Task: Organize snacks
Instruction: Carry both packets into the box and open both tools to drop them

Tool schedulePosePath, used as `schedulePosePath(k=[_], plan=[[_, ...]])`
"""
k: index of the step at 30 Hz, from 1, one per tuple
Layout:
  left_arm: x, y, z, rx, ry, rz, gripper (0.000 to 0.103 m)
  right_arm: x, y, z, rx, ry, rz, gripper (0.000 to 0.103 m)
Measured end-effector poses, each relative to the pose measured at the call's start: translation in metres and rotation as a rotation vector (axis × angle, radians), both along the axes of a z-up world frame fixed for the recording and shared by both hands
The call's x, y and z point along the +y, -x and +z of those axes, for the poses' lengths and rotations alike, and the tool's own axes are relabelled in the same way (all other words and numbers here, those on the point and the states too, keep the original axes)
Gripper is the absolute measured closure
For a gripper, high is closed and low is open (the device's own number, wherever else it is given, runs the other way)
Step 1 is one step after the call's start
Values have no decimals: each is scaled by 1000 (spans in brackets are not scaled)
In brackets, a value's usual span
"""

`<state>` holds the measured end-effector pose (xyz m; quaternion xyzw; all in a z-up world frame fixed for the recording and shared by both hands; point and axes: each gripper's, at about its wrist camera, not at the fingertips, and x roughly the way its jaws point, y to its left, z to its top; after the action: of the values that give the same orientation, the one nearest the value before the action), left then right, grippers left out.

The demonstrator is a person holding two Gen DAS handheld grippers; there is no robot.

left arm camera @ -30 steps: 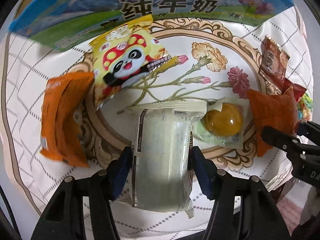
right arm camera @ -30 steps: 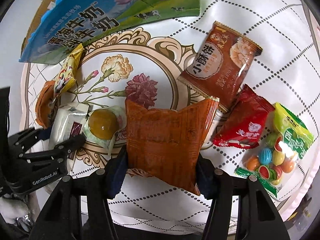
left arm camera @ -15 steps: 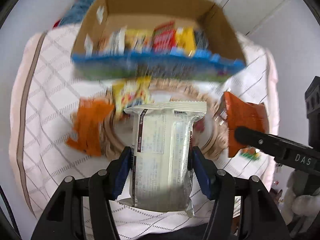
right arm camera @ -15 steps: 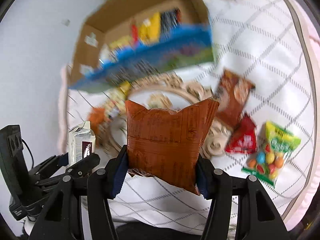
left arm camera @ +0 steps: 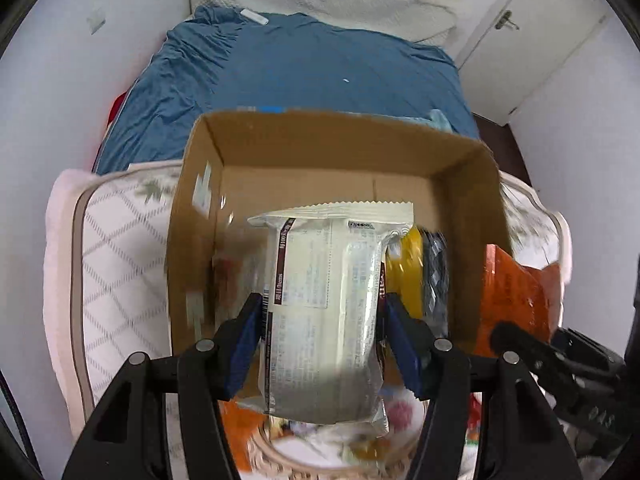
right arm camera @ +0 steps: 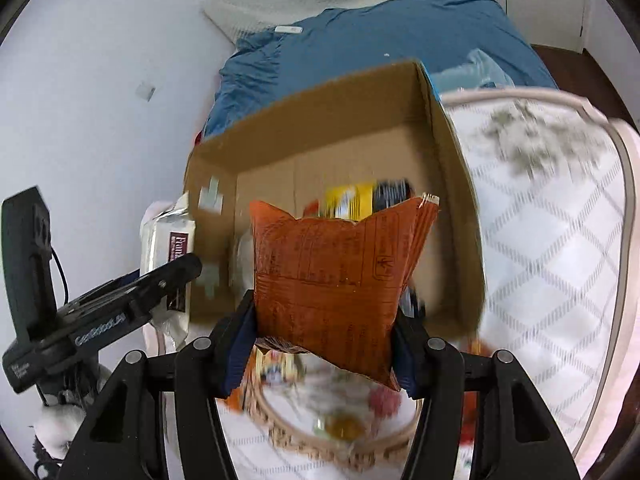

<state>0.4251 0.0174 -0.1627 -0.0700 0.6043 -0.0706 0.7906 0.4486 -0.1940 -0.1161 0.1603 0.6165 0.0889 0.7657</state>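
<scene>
Left wrist view: the left gripper (left arm camera: 324, 332) pinches a white snack packet (left arm camera: 324, 312) at mid-body, in front of the cardboard box (left arm camera: 320, 148). It looks light, soft and crinkly.

Right wrist view: the right gripper (right arm camera: 326, 340) squeezes an orange snack bag (right arm camera: 332, 276) near its bottom; its 2 pads crumple the slippery film.
</scene>
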Motion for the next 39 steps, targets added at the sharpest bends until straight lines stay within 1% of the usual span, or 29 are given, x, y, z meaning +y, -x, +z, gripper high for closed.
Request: schedulePosePath(k=[4, 9, 13, 17, 20, 22, 23, 24, 25, 26, 27, 29, 31, 32, 33, 35, 36, 37, 38, 39], plan=[[4, -44, -18, 30, -23, 10, 45, 17, -46, -15, 7, 37, 20, 42], [9, -83, -49, 87, -24, 26, 45, 35, -89, -50, 44, 90, 60, 42], [12, -98, -66, 120, -31, 30, 45, 43, -111, -81, 72, 112, 87, 42], [18, -105, -80, 152, -27, 45, 45, 50, -127, -101, 86, 115, 102, 42], [21, -109, -86, 160, -27, 52, 44, 54, -140, -113, 85, 112, 104, 42], [23, -112, -93, 173, -40, 65, 44, 56, -146, -121, 81, 111, 111, 41], [24, -113, -96, 185, -30, 74, 44, 57, -151, -128, 96, 120, 110, 39], [26, -114, -99, 200, -18, 77, 44, 58, -153, -134, 110, 136, 114, 24], [29, -115, -103, 212, -24, 91, 44, 59, -155, -138, 122, 166, 116, 19], [31, -116, -105, 215, -20, 100, 43, 58, -156, -141, 127, 169, 122, 5], [33, -116, -106, 214, -9, 103, 42, 58, -157, -142, 130, 162, 128, 4], [32, -116, -106, 211, -11, 100, 40, 59, -156, -142, 136, 184, 145, 4], [28, -116, -105, 208, -17, 88, 35, 61, -155, -141, 131, 202, 152, 4], [26, -116, -103, 199, -19, 79, 28, 61, -155, -140, 133, 205, 149, 4], [25, -116, -103, 192, -18, 72, 24, 60, -155, -138, 134, 204, 146, 4], [21, -115, -98, 174, -35, 66, 24, 58, -154, -135, 131, 206, 139, 4], [21, -113, -94, 162, -36, 62, 21, 57, -152, -131, 126, 215, 132, 4], [21, -113, -92, 156, -36, 62, 17, 56, -150, -129, 123, 220, 128, 4], [21, -111, -89, 145, -36, 63, 10, 55, -149, -126, 122, 222, 125, 4], [21, -109, -84, 133, -37, 61, 5, 54, -147, -122, 117, 229, 119, 4]])
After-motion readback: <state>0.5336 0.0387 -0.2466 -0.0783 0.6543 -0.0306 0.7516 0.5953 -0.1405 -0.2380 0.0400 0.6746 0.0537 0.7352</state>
